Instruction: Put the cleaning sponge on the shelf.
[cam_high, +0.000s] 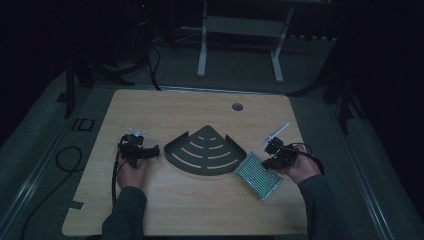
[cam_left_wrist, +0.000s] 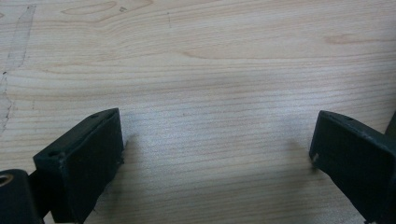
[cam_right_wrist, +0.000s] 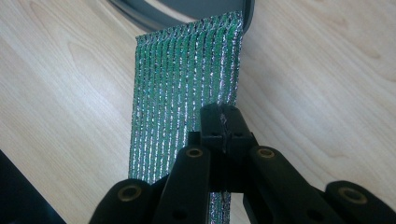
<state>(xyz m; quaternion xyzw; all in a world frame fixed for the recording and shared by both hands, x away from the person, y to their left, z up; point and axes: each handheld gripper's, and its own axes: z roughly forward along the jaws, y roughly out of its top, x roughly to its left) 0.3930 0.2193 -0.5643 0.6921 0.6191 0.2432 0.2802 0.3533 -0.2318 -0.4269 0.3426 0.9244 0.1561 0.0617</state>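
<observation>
On the wooden table (cam_high: 200, 200), at four o'clock from the dark slotted fan-shaped tray (cam_high: 205, 150), lies a ribbed, glittery green-and-silver scouring pad (cam_high: 257, 175), rectangular, its long axis running from ten to four o'clock. Right gripper (cam_right_wrist: 223, 122): jaws pressed together, pinching the pad's edge. Left gripper (cam_left_wrist: 215, 149): jaws spread wide over bare woodgrain.

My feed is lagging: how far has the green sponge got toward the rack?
Done: right tool is shut on the green-and-silver ribbed scouring pad. In hand: pad lies on the wooden table, its far end at the dark quarter-round slotted rack. Left: lifting it in; left tool is open.
</observation>
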